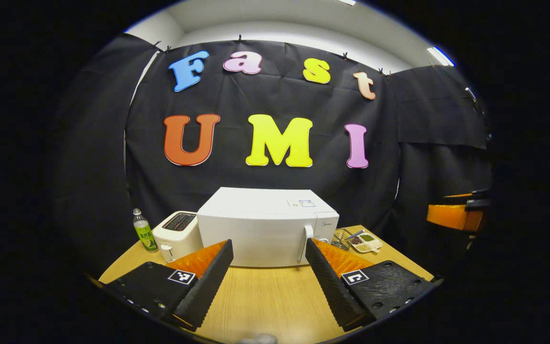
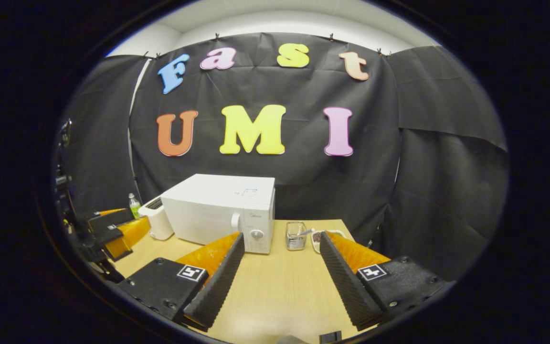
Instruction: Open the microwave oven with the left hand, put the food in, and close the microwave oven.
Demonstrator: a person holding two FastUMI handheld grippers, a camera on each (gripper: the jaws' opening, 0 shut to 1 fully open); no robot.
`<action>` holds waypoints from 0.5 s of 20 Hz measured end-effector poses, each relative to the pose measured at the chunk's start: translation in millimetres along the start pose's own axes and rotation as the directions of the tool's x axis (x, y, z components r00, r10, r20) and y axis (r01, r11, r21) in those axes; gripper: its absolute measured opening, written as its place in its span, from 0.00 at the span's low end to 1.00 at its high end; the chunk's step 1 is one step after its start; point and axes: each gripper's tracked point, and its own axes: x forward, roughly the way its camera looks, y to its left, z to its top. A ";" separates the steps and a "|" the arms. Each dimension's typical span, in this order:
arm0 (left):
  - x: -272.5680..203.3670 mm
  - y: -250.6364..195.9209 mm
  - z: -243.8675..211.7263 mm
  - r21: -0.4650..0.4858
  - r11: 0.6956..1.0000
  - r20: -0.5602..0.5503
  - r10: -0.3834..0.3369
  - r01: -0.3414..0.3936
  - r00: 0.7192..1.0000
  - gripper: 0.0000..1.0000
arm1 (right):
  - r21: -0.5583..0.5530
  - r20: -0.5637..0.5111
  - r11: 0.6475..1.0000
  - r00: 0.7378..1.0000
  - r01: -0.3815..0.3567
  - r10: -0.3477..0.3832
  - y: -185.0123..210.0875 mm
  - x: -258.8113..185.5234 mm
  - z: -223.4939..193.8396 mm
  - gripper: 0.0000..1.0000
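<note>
Toaster [image 1: 177, 234] left of microwave [image 1: 265, 227], food tray [image 1: 365, 242] right

Bright ceiling light, sharp focus, fisheye-bent edges, soft shadows.

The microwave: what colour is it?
The microwave is white all over, door and handle too. It shows best in the left gripper view.

Smooth matt white boxy microwave oven [image 1: 260, 229] casing, pale wood-grain laminate tabletop [image 1: 270, 296], glossy white plastic toaster [image 1: 179, 234], clear plastic bottle [image 1: 143, 231], shiny wire-mesh metal basket [image 2: 296, 236], ribbed claw pads [image 1: 208, 282]
</note>
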 end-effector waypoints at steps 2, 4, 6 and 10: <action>-13.9 8.6 19.7 0.015 1.000 0.034 0.016 -0.017 0.999 0.95 | 0.023 0.015 1.000 1.000 -0.015 0.015 9.7 -3.6 2.7 0.92; -24.9 20.5 37.5 0.025 0.998 0.070 0.056 -0.058 0.996 0.95 | 0.034 0.026 0.999 0.999 -0.035 0.035 16.3 -5.8 7.0 0.92; -36.2 24.0 52.1 0.021 0.997 0.092 0.072 -0.074 0.993 0.95 | 0.028 0.051 0.999 0.998 -0.046 0.044 18.9 -7.2 17.3 0.92; -45.3 33.1 70.0 0.042 0.994 0.114 0.094 -0.099 0.989 0.94 | 0.042 0.102 0.997 0.993 -0.061 0.057 25.4 -10.7 32.4 0.92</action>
